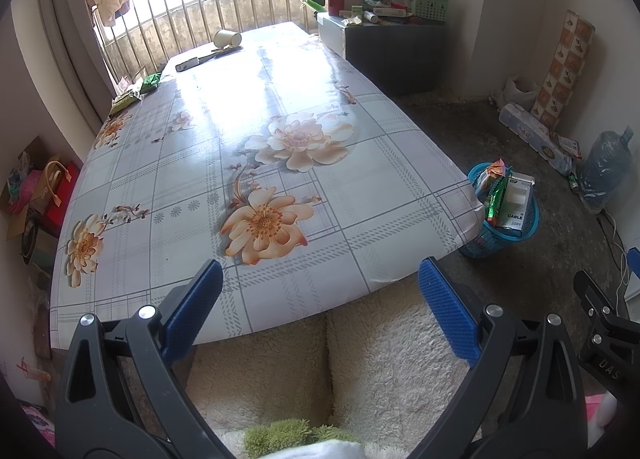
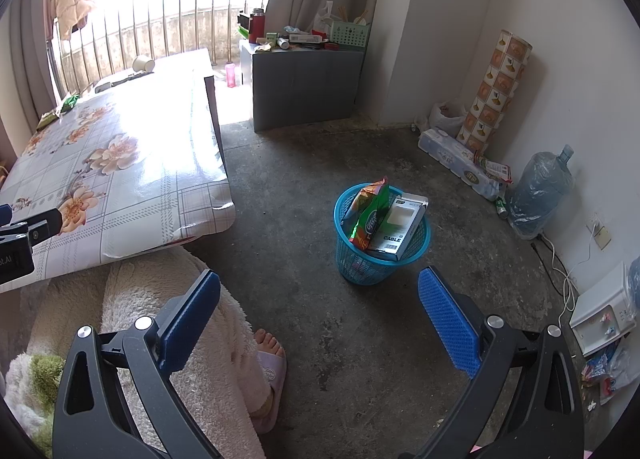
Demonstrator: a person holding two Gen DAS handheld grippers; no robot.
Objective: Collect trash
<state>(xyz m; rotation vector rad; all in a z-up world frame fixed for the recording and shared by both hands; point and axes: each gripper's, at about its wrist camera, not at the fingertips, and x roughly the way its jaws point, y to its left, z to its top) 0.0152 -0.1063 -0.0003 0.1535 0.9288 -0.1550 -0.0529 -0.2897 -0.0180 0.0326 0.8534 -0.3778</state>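
A blue mesh trash basket stands on the floor right of the table; it also shows in the left wrist view. It holds snack wrappers and a white cable box. On the table's far end lie a tipped paper cup, green wrappers and a flat white box. My left gripper is open and empty over the table's near edge. My right gripper is open and empty above the floor, short of the basket.
The floral-cloth table fills the left. A person's fleece-covered legs and slippered foot are below. A grey cabinet with clutter, a roll, a water jug and cables line the walls.
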